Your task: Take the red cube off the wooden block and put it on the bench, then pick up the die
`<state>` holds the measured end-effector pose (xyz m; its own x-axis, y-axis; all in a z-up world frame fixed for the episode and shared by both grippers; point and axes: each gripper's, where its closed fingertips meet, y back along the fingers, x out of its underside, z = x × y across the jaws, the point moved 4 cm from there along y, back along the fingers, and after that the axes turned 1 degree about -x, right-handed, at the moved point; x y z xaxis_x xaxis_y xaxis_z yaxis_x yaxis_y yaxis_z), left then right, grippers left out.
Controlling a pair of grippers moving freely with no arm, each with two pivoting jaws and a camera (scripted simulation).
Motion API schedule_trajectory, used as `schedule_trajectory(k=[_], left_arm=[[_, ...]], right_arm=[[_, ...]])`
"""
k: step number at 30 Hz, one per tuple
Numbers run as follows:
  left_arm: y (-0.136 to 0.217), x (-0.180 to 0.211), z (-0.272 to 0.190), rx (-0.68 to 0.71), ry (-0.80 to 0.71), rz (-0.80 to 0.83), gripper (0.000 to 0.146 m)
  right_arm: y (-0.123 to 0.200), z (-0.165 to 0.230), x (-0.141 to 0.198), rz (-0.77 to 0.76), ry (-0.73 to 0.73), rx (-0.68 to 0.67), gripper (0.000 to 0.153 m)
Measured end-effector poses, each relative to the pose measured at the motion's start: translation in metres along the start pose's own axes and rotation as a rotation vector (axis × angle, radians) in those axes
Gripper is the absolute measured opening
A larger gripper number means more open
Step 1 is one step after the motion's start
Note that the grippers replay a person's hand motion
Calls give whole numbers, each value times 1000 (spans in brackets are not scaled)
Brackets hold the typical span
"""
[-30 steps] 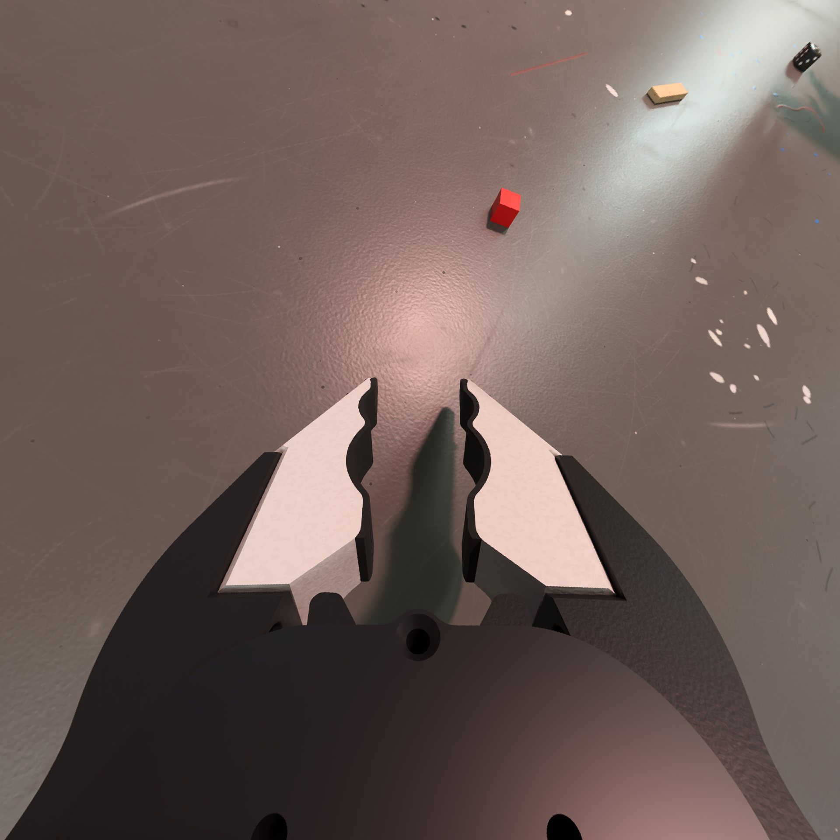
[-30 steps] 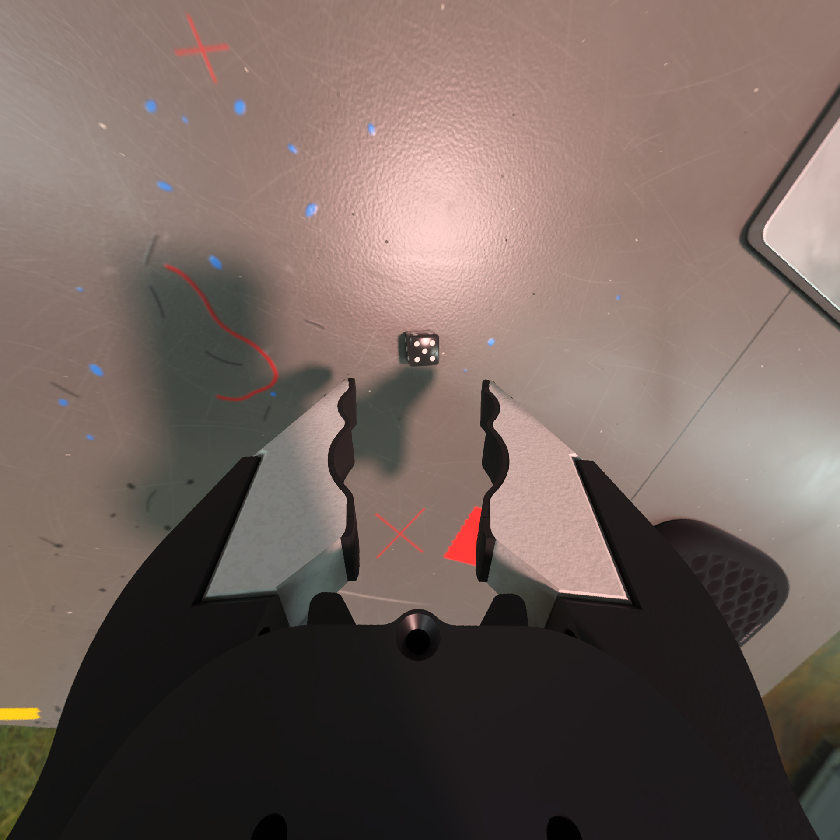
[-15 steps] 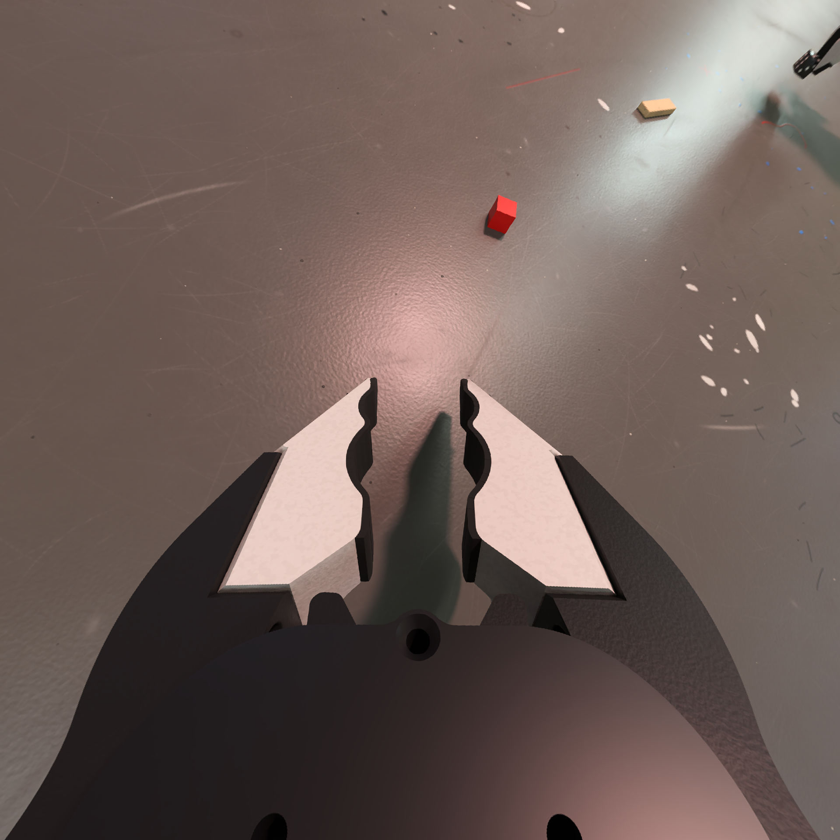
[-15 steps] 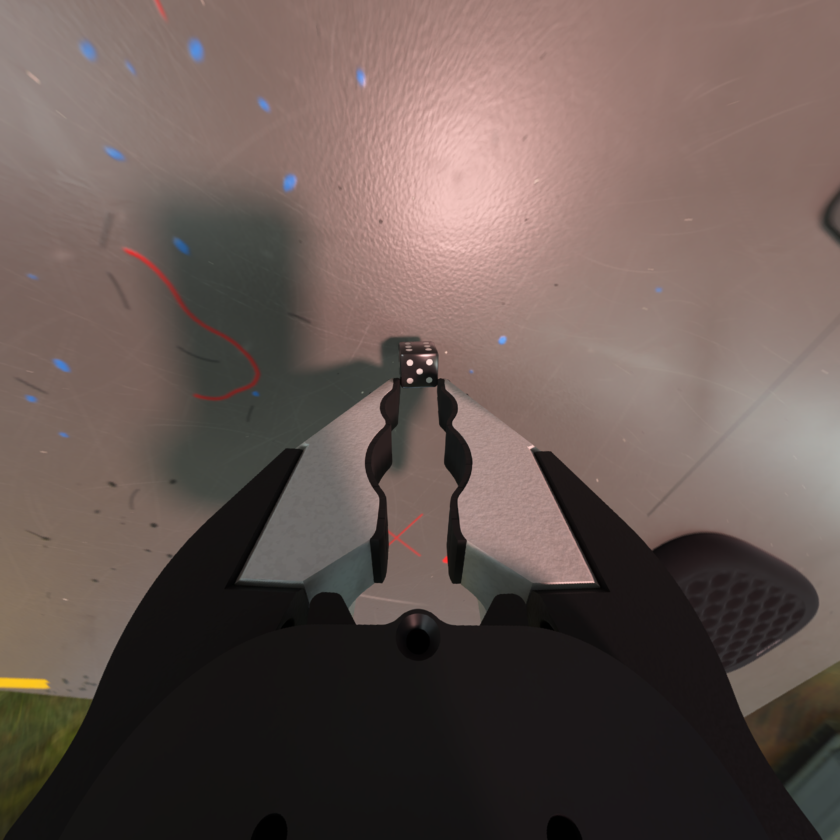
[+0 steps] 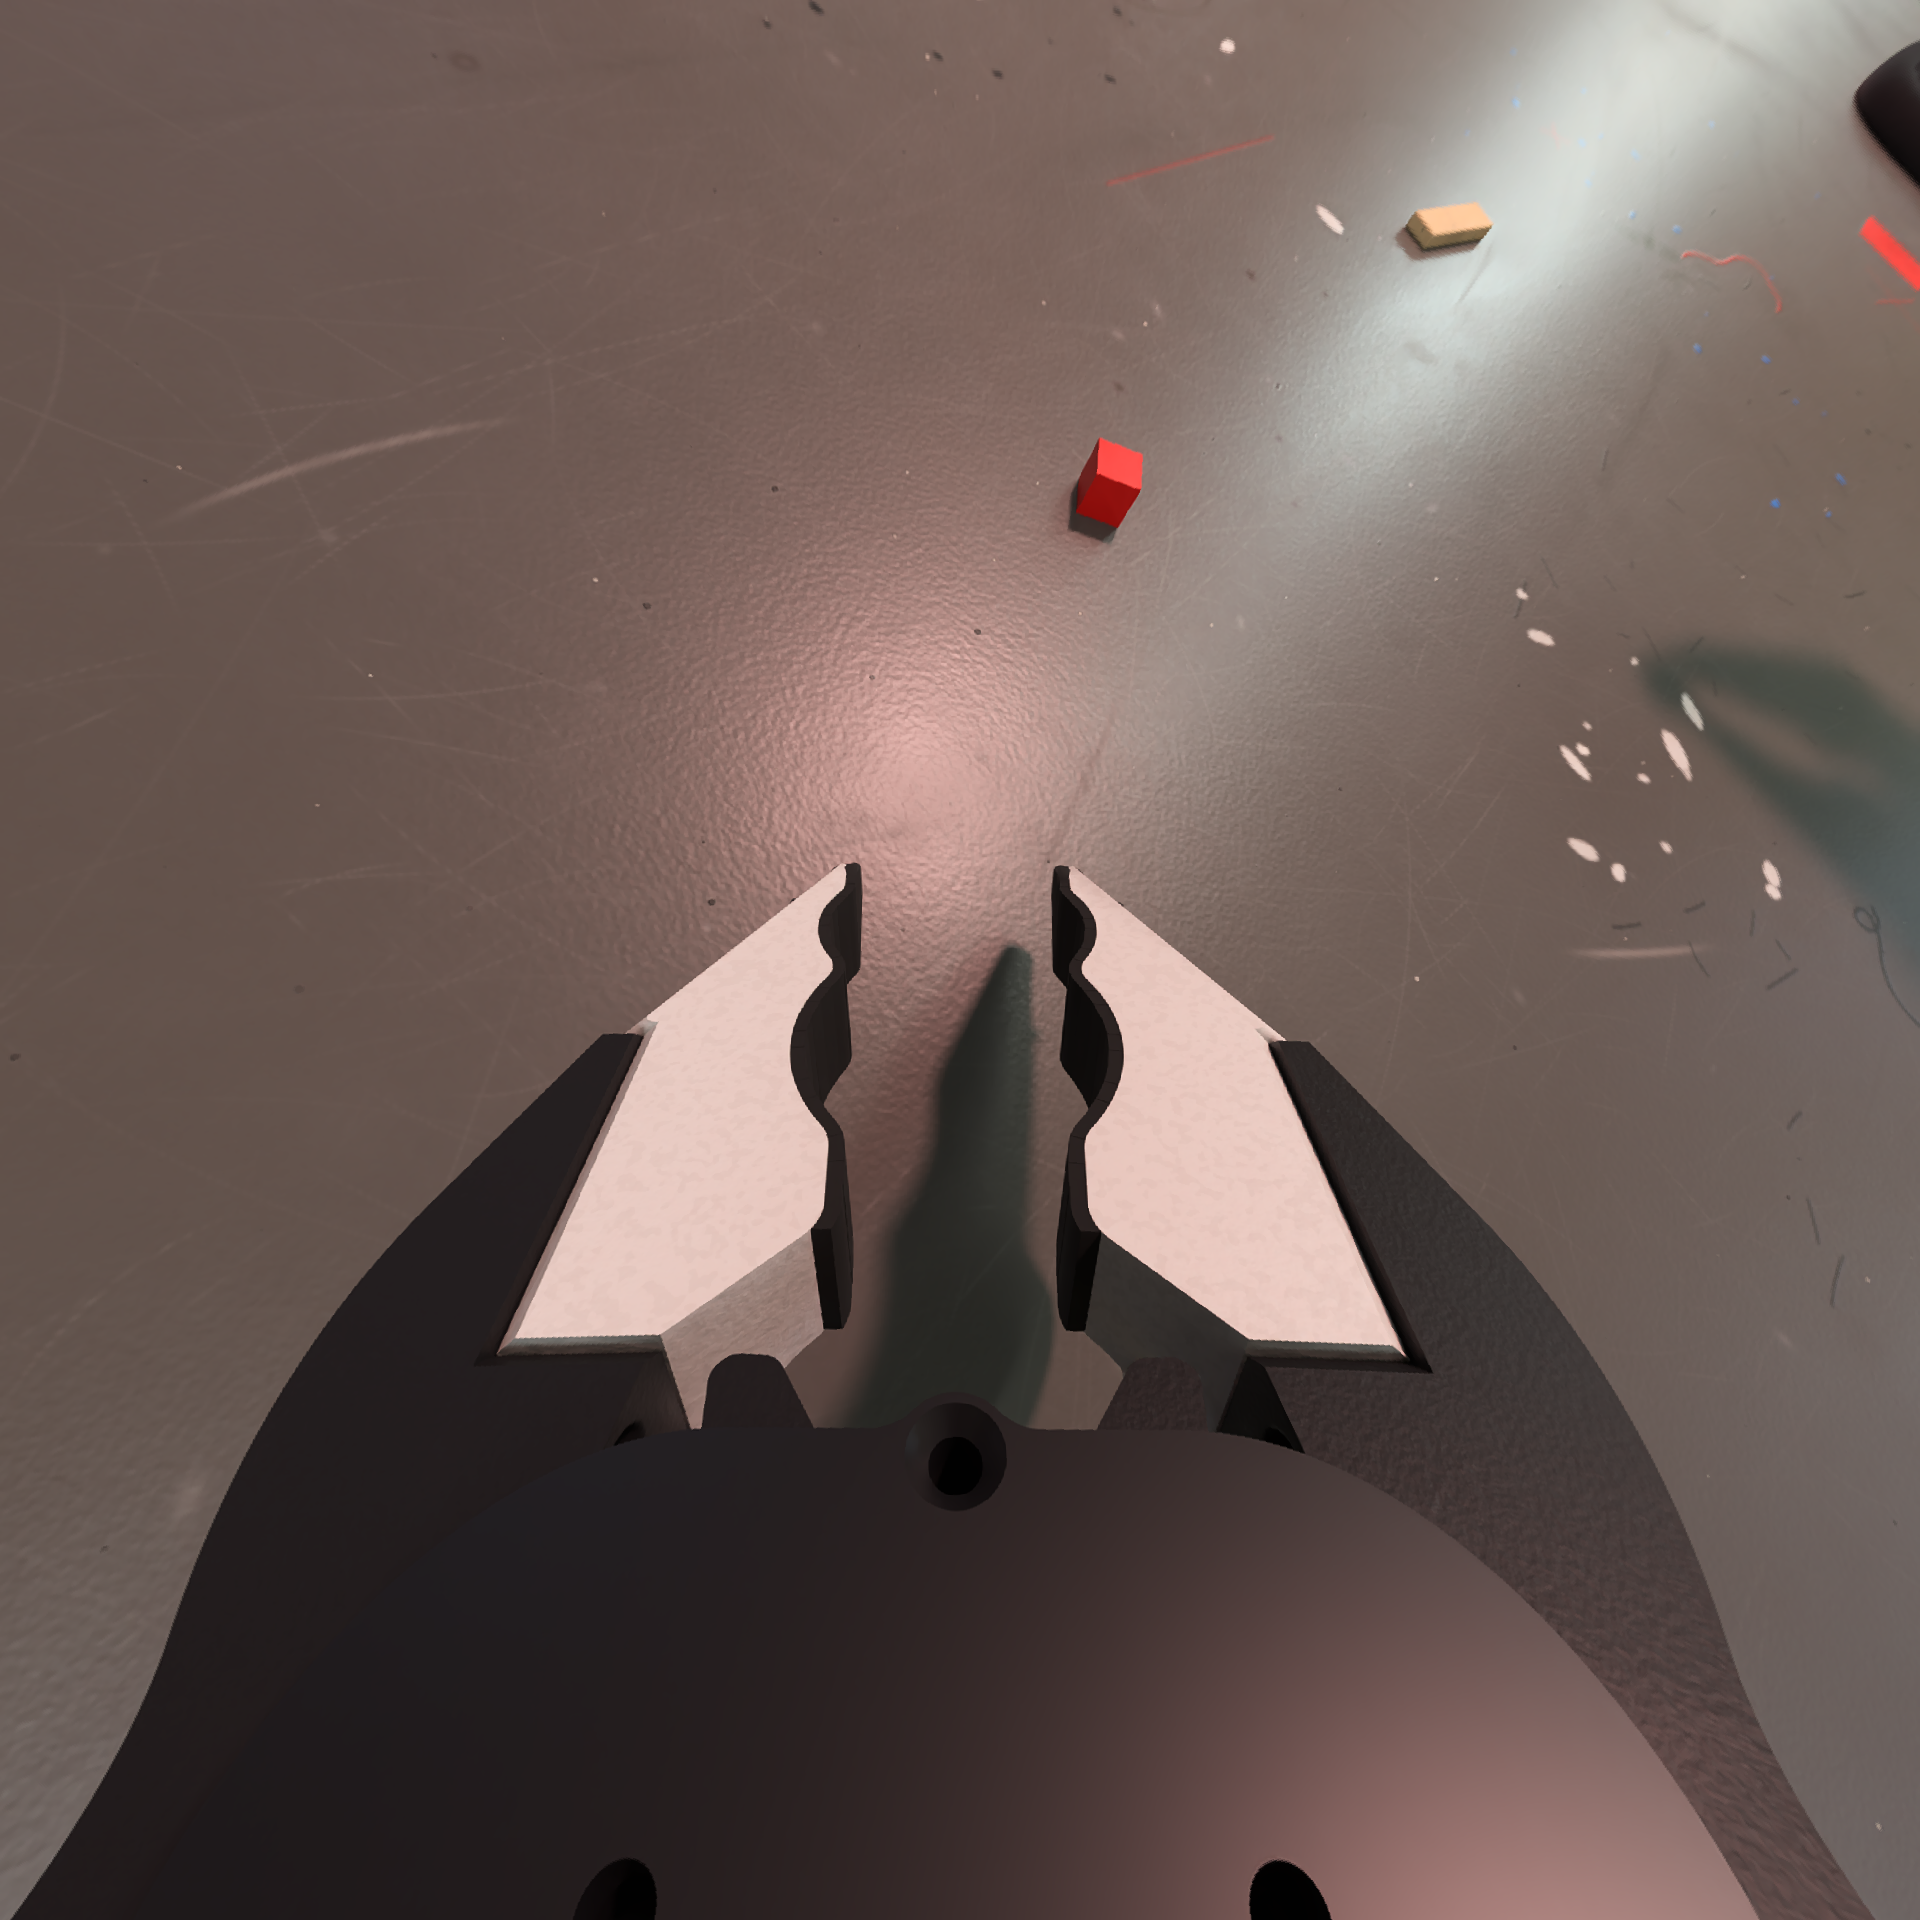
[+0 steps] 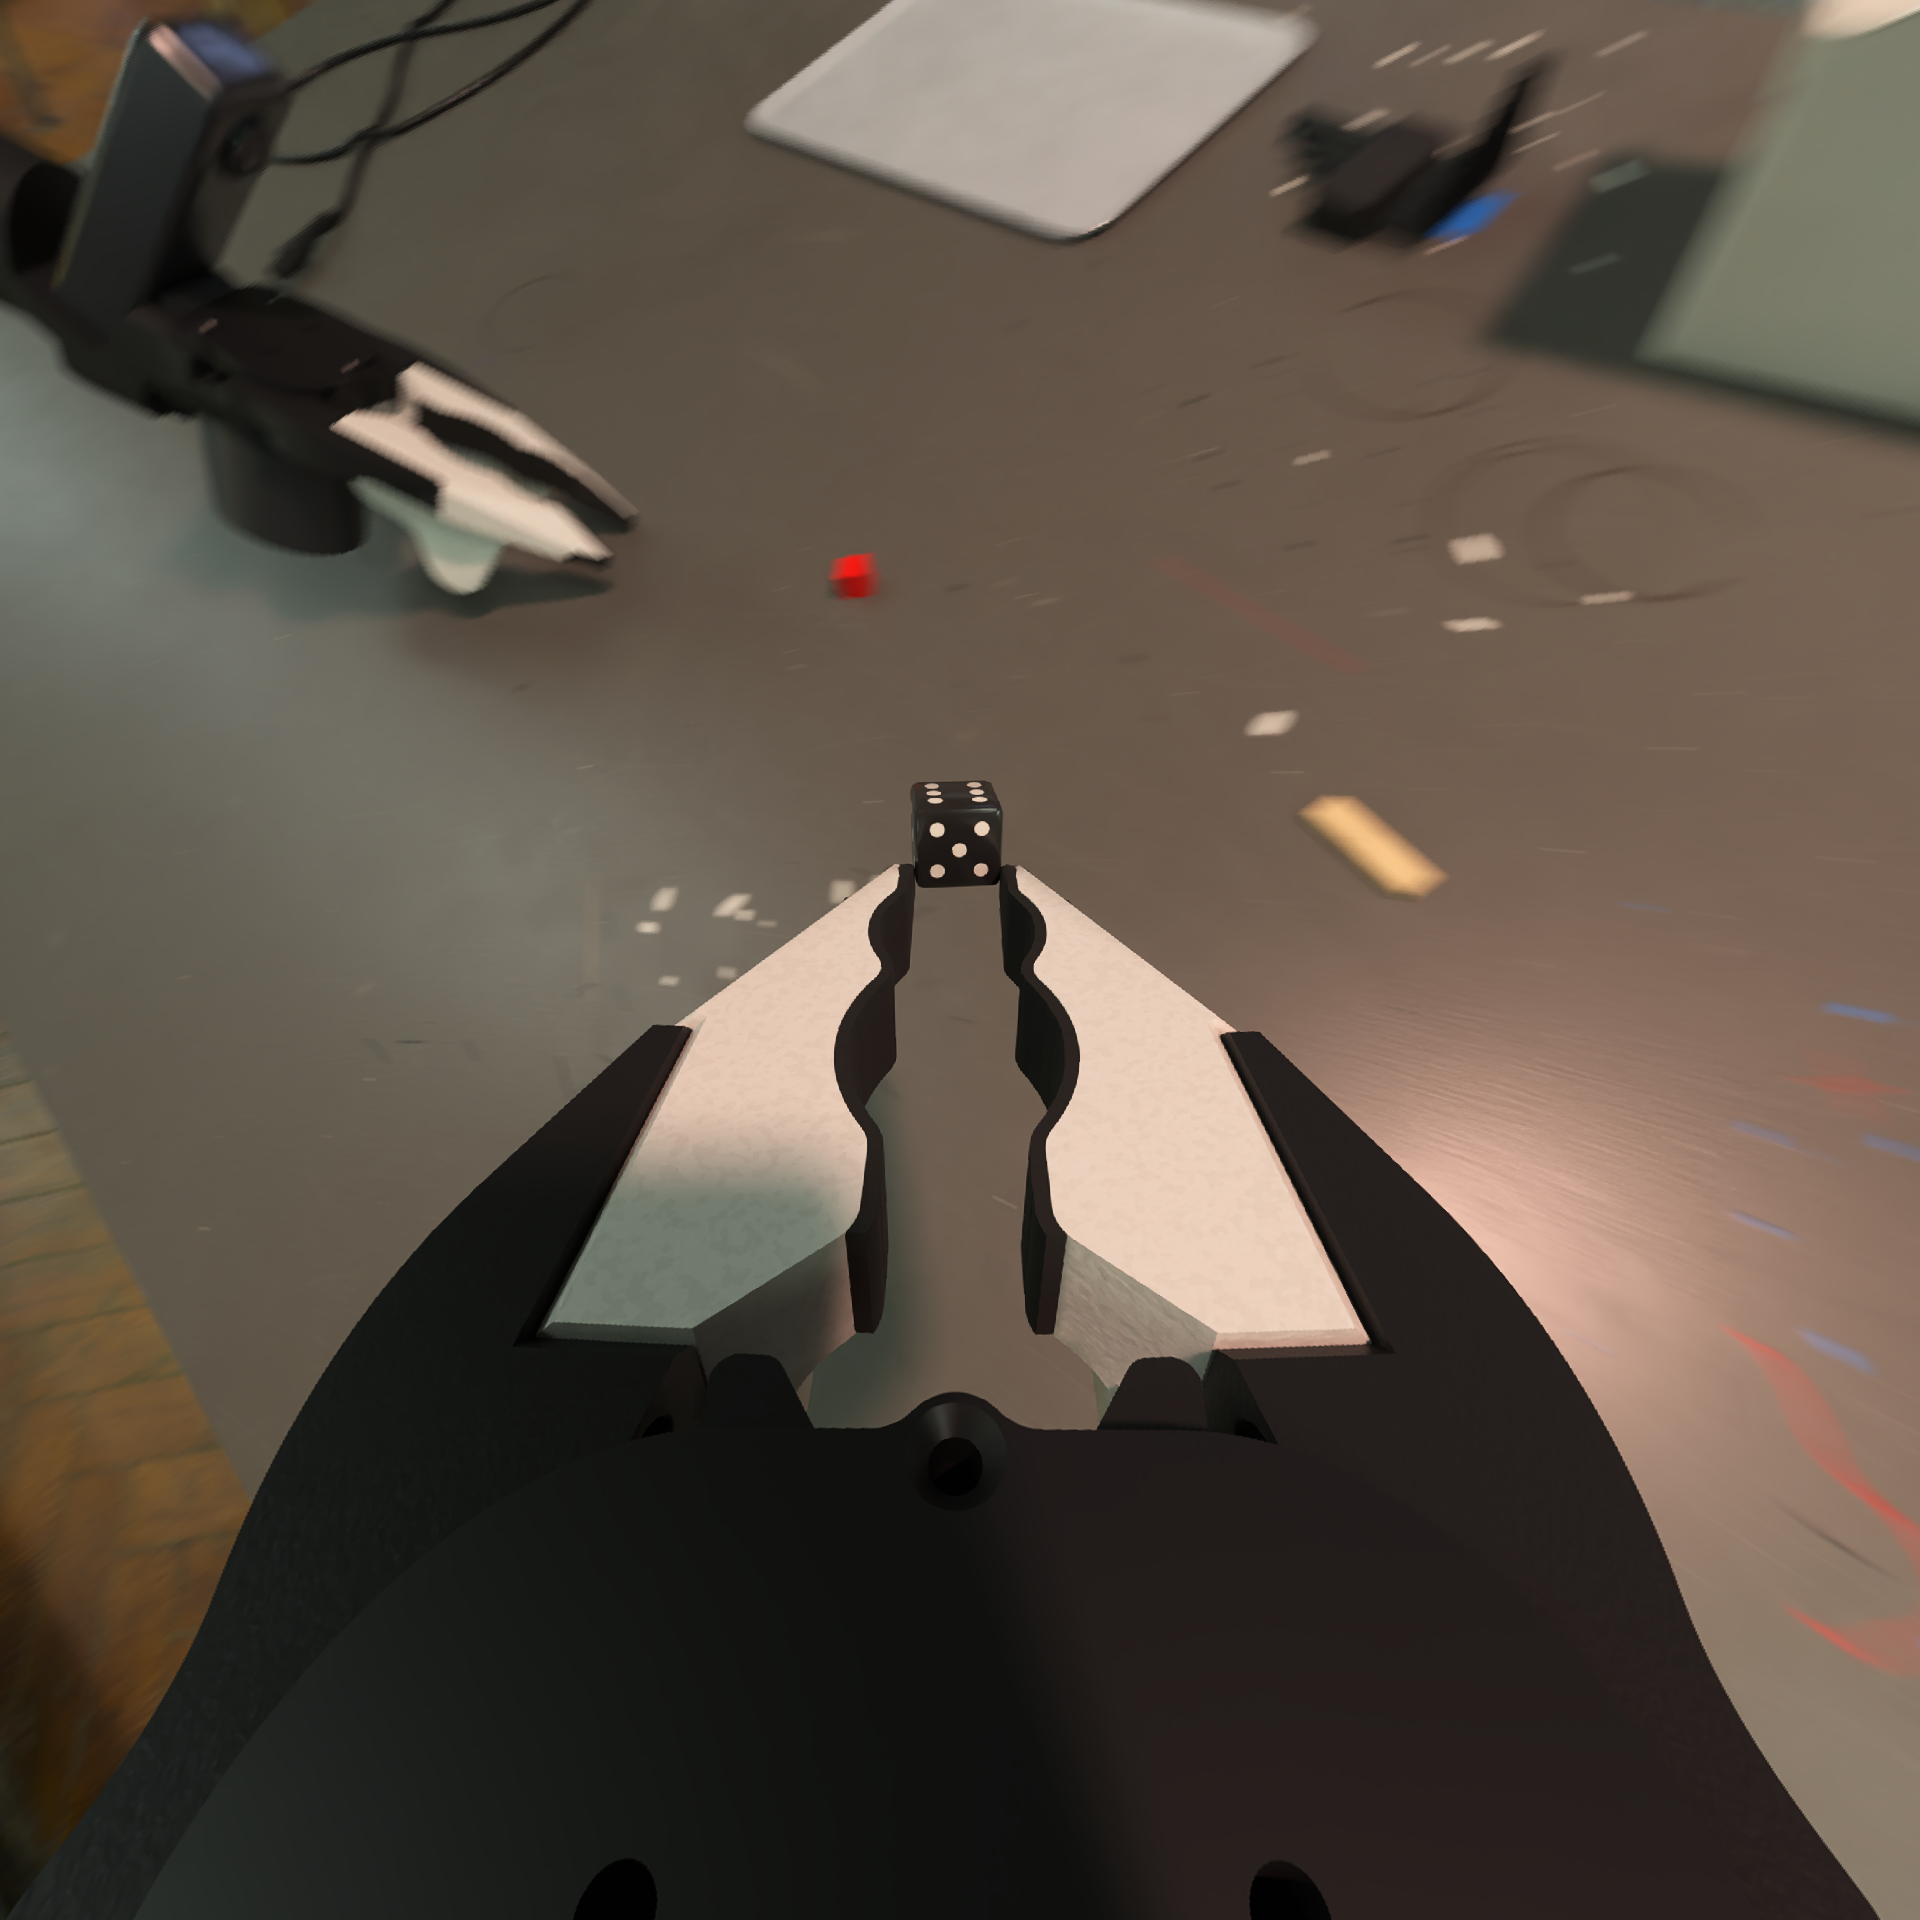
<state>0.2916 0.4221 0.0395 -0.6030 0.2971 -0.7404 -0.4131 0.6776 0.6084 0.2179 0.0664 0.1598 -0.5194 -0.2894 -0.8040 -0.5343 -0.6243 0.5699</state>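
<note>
Left wrist view: left gripper [image 5: 956,871], jaws parted moderately, nothing between them, over grey bench [image 5: 416,623]. Red cube [image 5: 1110,482] on the bench ahead, apart from wooden block [image 5: 1447,227] farther right.

Right wrist view: right gripper [image 6: 957,875], jaws narrowed, tips clamping black die [image 6: 957,833] clear of the bench. Blurred behind: red cube [image 6: 854,575], wooden block [image 6: 1371,844], left gripper [image 6: 597,540], pale mat [image 6: 1039,104].
</note>
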Motion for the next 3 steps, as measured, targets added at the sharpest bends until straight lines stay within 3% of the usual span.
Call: schedule_trajectory(k=[3], left_arm=[[3, -1, 0, 15, 13, -27, 36]], right_arm=[[-66, 48, 23, 15, -32, -134, 16]])
